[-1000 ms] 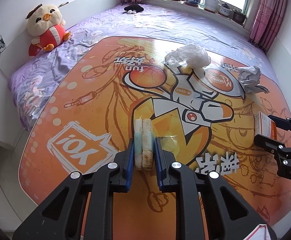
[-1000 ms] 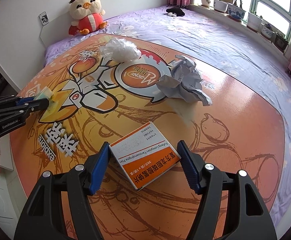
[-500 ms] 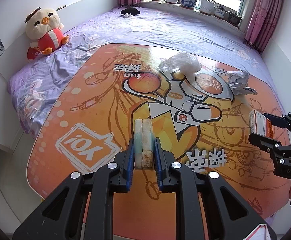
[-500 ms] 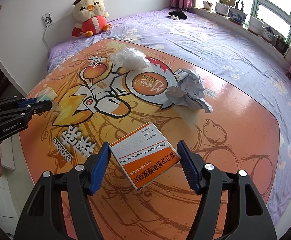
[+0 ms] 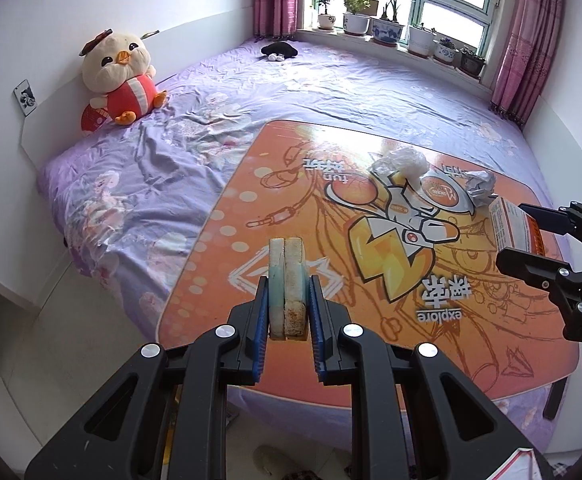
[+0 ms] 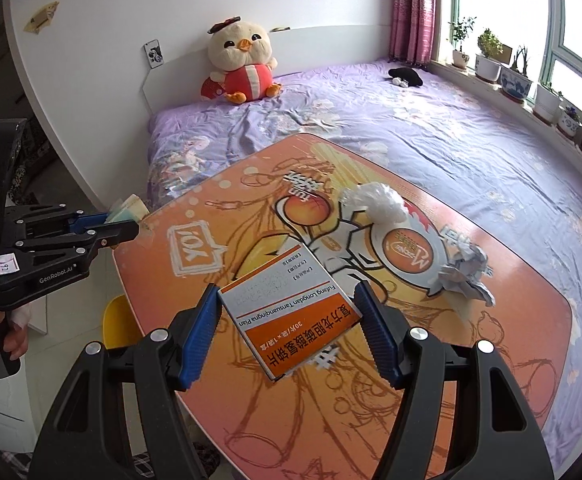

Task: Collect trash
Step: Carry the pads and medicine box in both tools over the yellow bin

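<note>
My left gripper point(image 5: 287, 292) is shut on a folded, dirty sponge point(image 5: 287, 280), held above the near-left part of the orange table point(image 5: 291, 168). My right gripper point(image 6: 289, 308) is shut on an orange-and-white medicine box point(image 6: 287, 320), held above the table's near side. The right gripper and box point(image 5: 511, 228) also show at the right of the left wrist view. A crumpled clear plastic bag point(image 6: 375, 200) and a crumpled grey paper ball point(image 6: 467, 272) lie on the table farther away.
The low orange cartoon table stands on a bed with a purple sheet point(image 5: 331, 80). A plush chick point(image 5: 119, 76) sits by the headboard. Potted plants point(image 5: 387, 28) line the windowsill. A yellow stool point(image 6: 119, 320) is below the table's edge. Floor lies beneath.
Both grippers have pulled back and risen from the table while holding their items. The table now looks smaller and farther, and the floor shows below.
</note>
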Available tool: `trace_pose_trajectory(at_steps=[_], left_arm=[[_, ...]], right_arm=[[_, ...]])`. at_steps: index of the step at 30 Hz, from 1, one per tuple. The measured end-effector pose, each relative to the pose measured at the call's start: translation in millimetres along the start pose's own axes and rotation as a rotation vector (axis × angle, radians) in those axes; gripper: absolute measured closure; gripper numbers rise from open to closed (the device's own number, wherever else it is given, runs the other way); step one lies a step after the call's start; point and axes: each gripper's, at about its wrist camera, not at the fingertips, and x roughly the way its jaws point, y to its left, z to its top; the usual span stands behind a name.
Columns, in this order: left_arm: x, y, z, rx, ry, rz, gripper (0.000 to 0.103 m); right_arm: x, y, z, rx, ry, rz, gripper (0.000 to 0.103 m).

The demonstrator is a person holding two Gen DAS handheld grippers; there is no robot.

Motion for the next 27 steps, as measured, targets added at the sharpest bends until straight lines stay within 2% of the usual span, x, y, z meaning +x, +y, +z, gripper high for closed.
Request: trace_pose_trajectory(at_steps=[12, 20, 27], left_arm=[[-26, 126, -63, -0.114, 0.031, 0.076, 0.084], [-17, 205, -127, -0.229, 0.117, 0.113, 0.084], [9, 265, -186, -0.344, 0.207, 0.134, 0.084]], right_arm=[[33, 145, 26, -0.140, 0.002, 0.169, 0.034], [89, 251, 26, -0.277, 0.100, 0.282, 0.034], [156, 326, 5, -0.399, 0.228, 0.363, 0.034]])
